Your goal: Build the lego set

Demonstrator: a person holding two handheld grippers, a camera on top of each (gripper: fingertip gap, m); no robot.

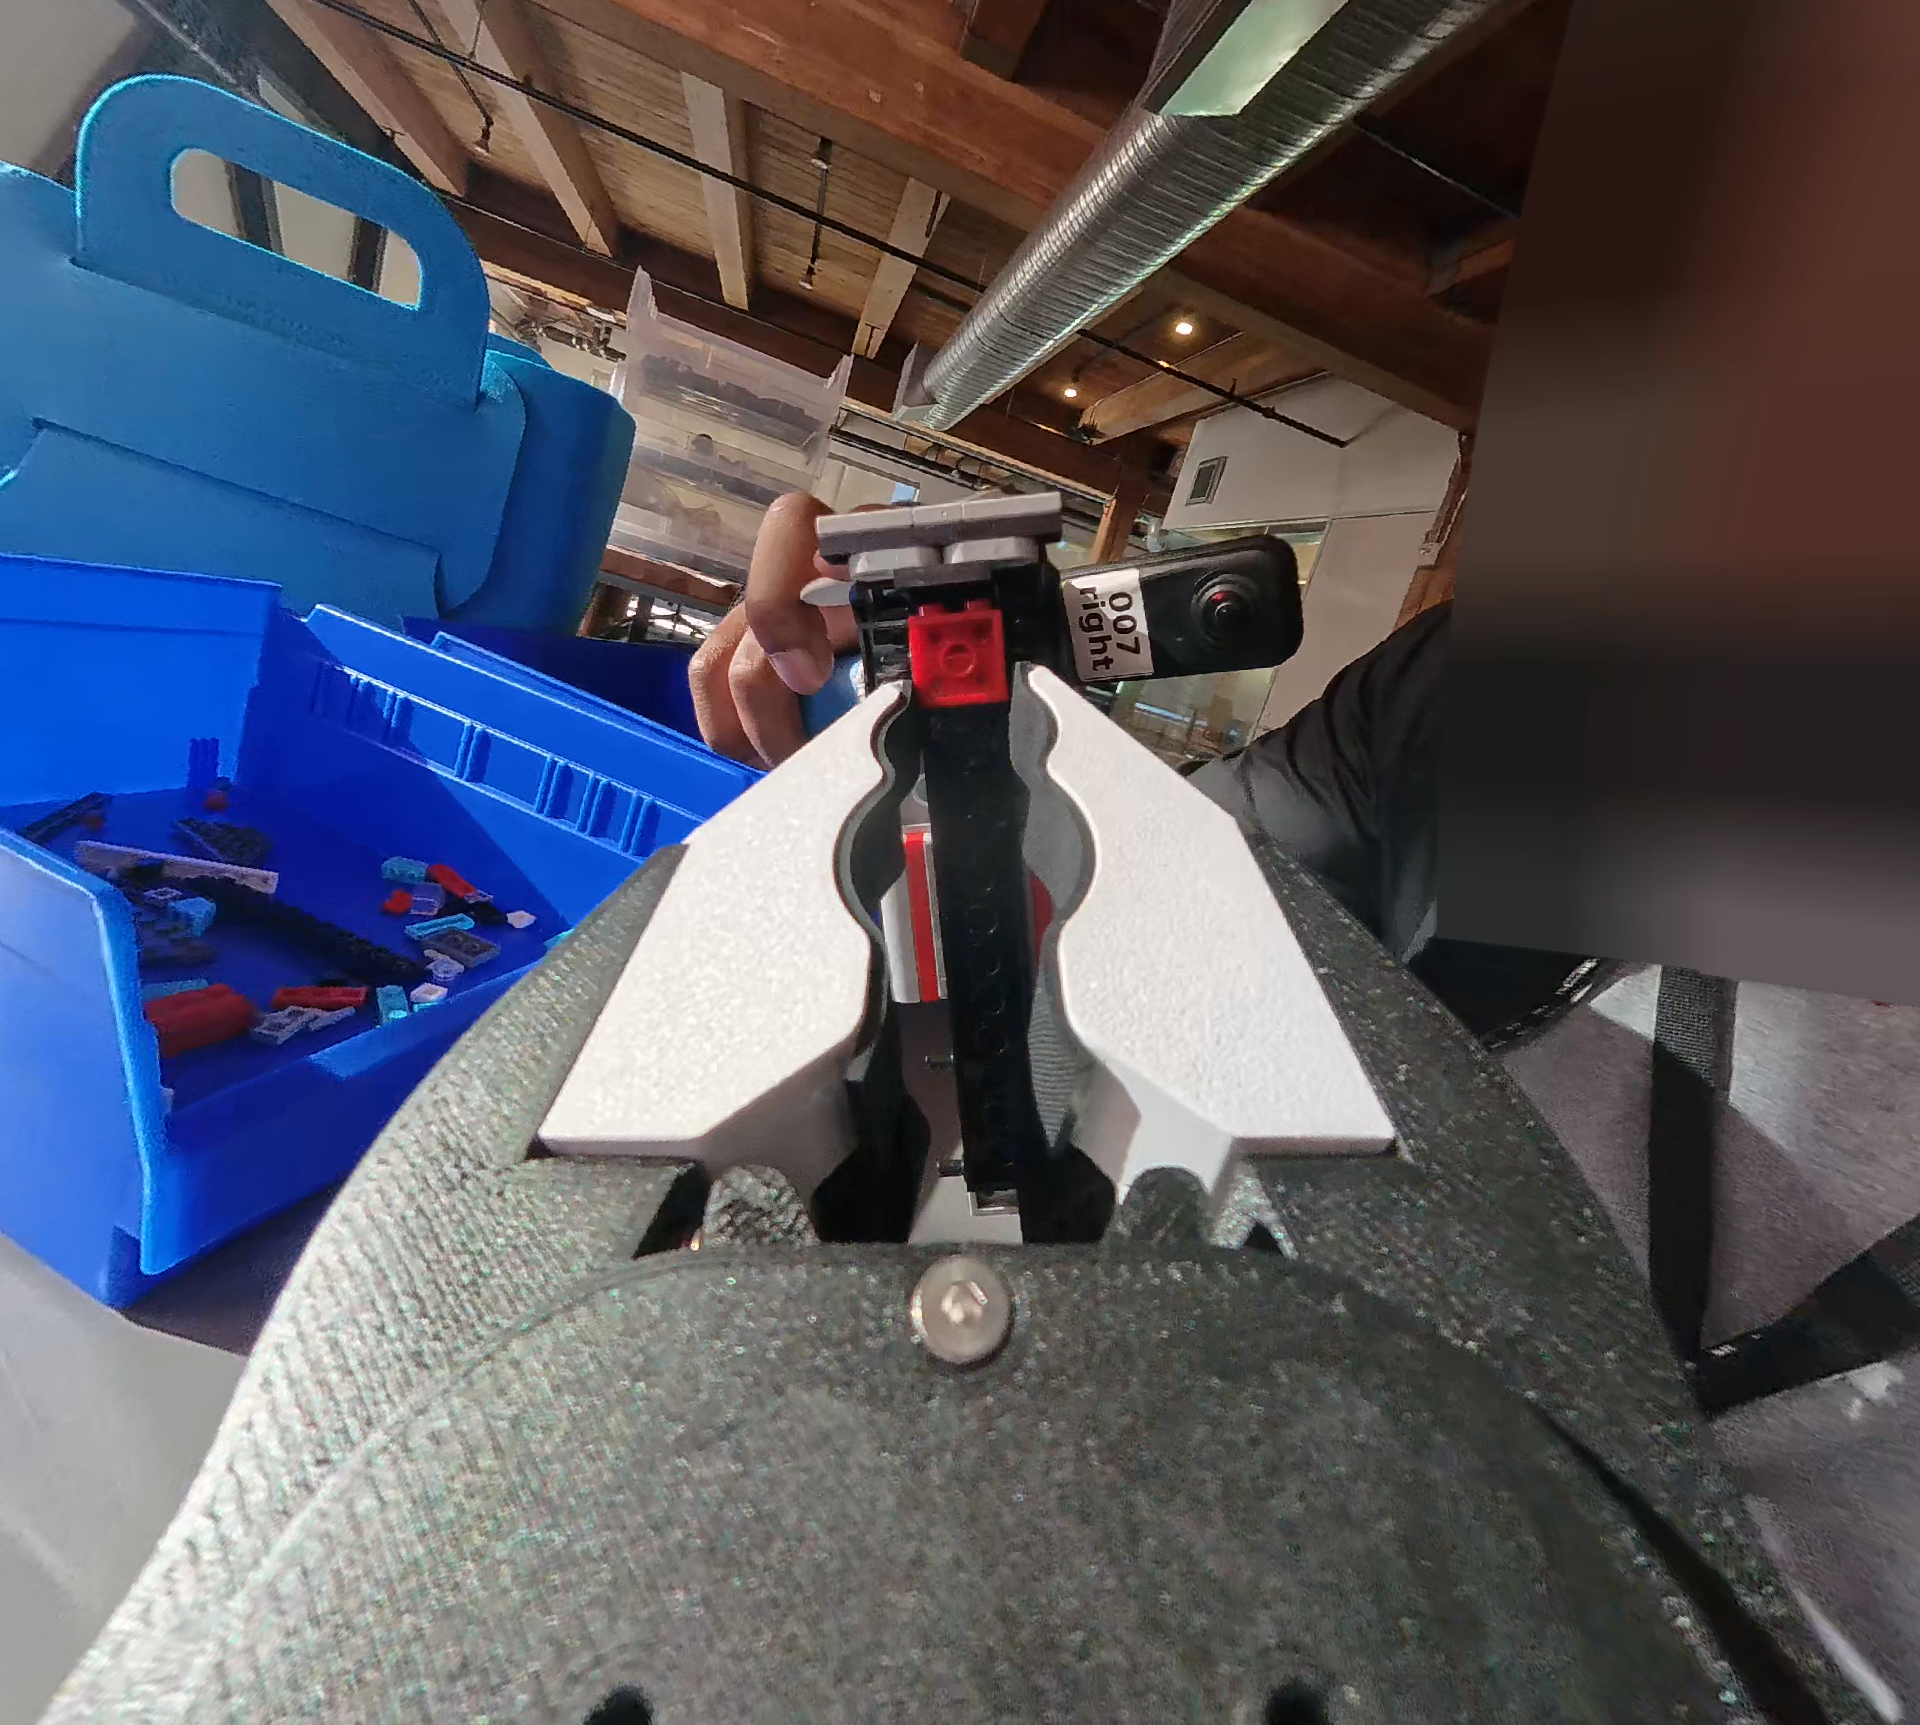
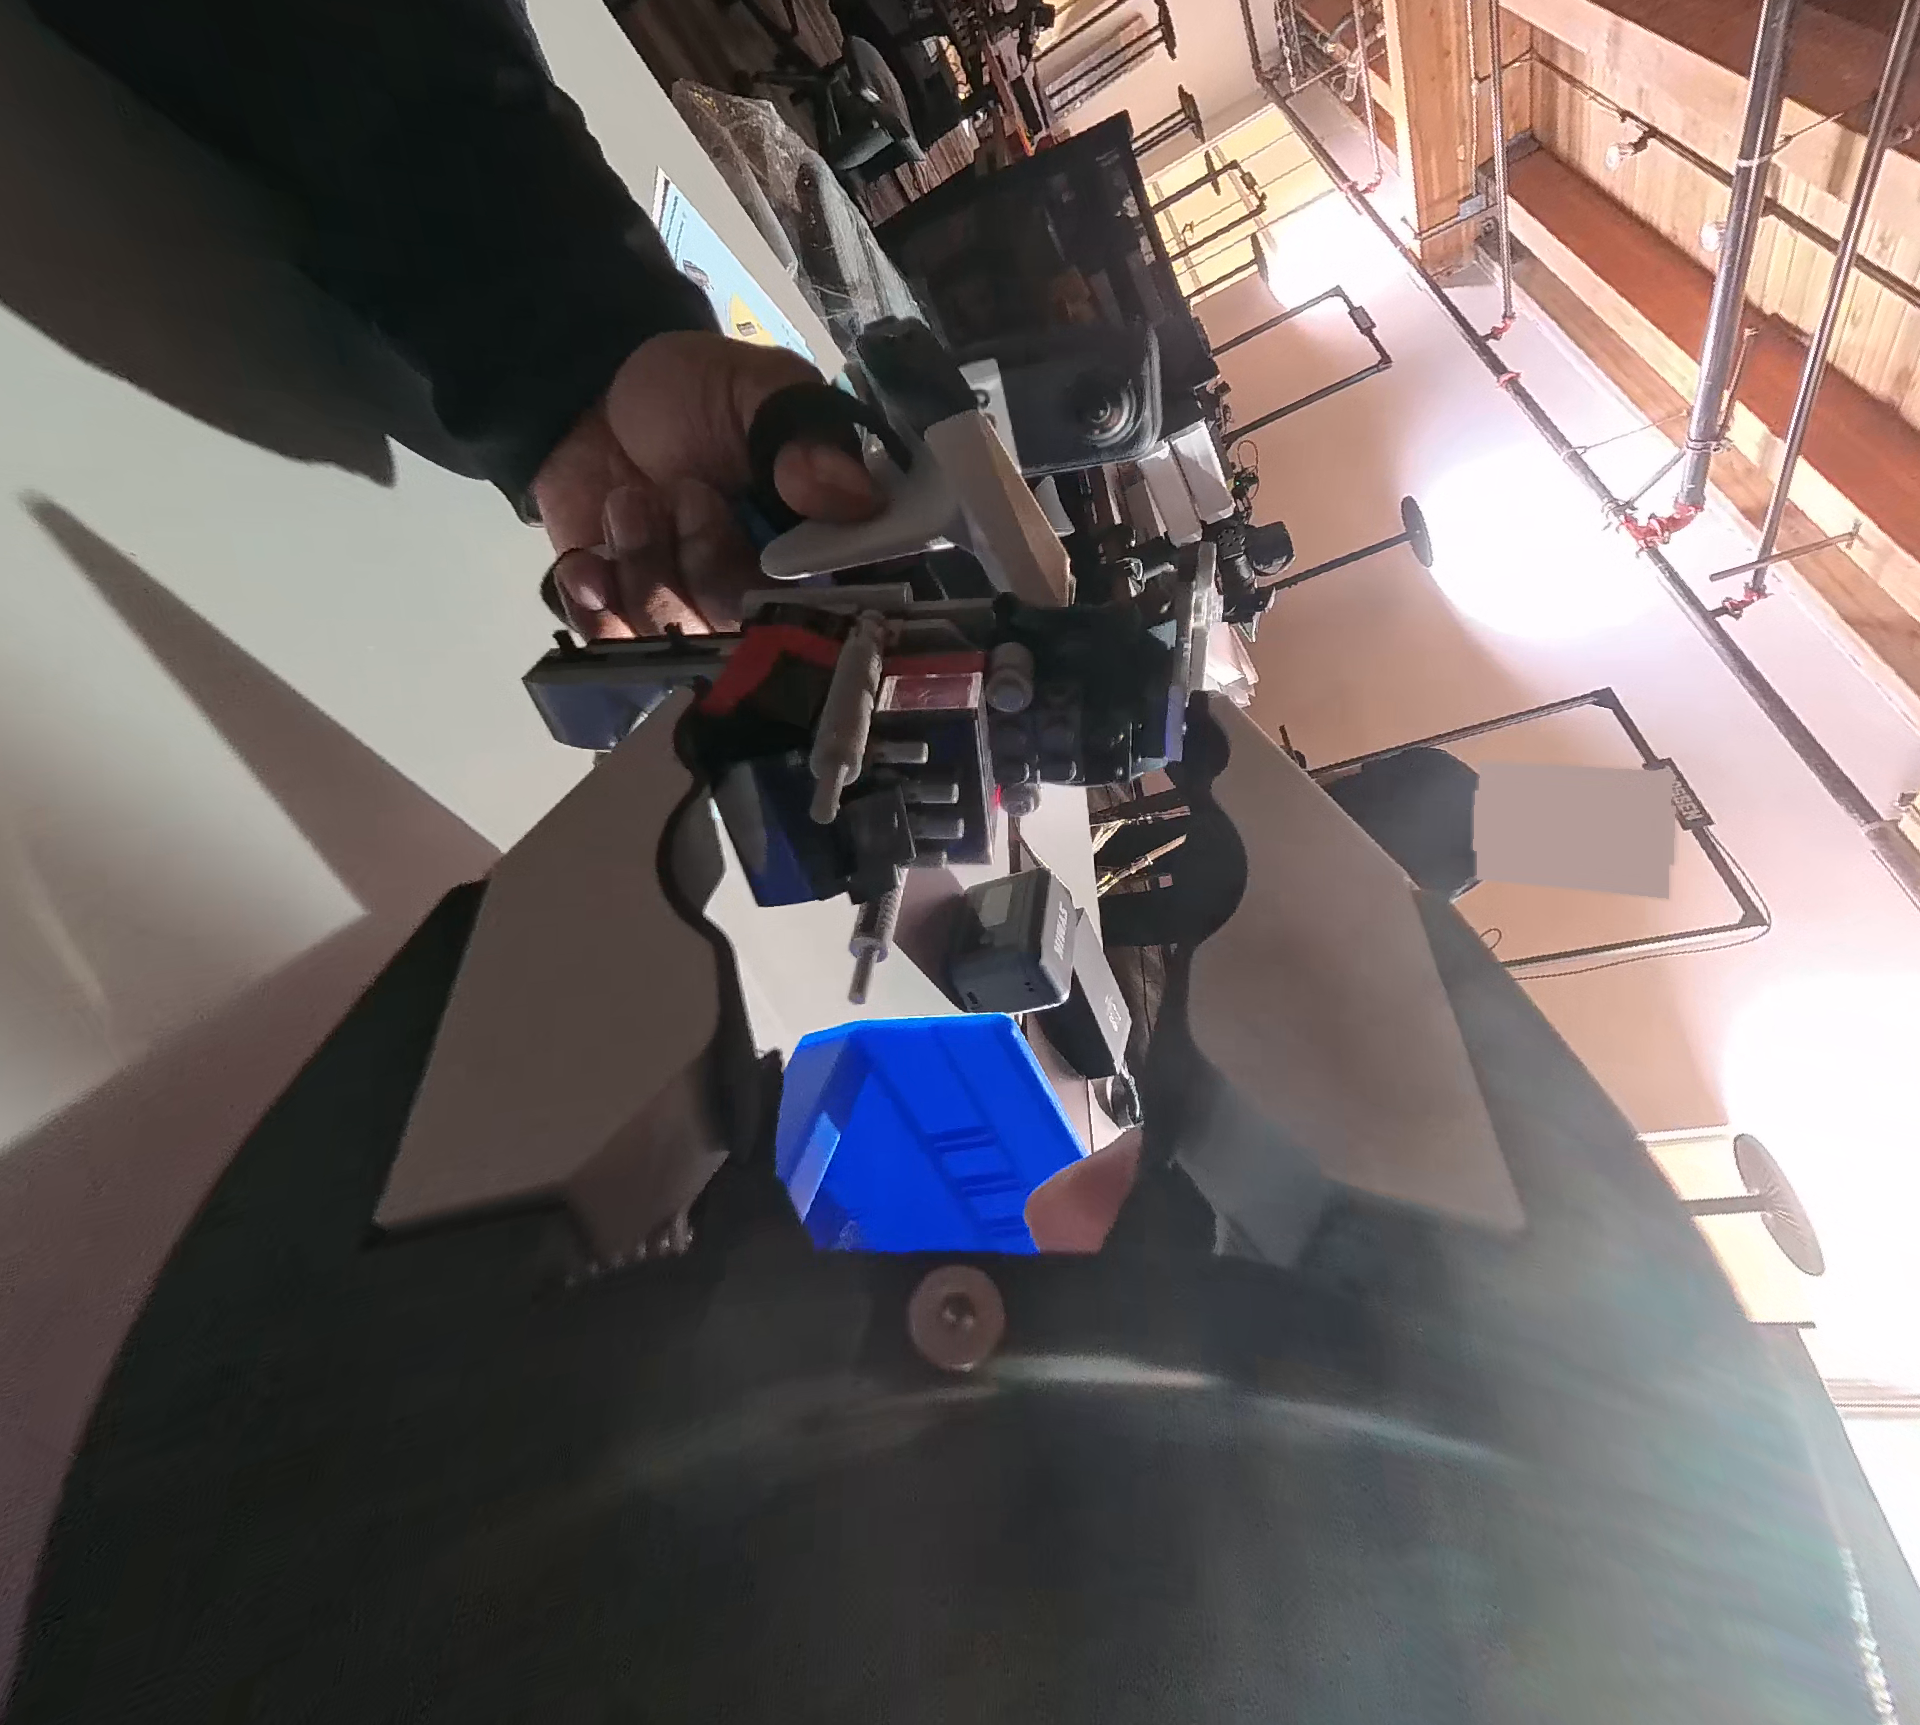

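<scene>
The lego model [image 1: 956, 657] is a part-built block of black, red, grey and blue pieces, held up in the air. My left gripper [image 1: 961, 688] is shut on it: a long black beam runs between the fingers, with a red brick and grey plates at the tips. In the right wrist view the model [image 2: 935, 740] spans the gap between my right gripper's [image 2: 940, 719] widely spread fingertips and touches both. Grey axles stick out of it. The right gripper's camera [image 1: 1195, 605] and a hand [image 1: 769, 636] show behind the model.
A blue bin [image 1: 416, 740] with several loose lego pieces [image 1: 301, 927] sits at the left, and also shows below in the right wrist view [image 2: 914, 1145]. A blue case with a handle [image 1: 260, 345] stands behind it. The person's dark sleeve [image 2: 364, 169] is close. Only a small space, under 4 cm, lies between the two pairs of fingers.
</scene>
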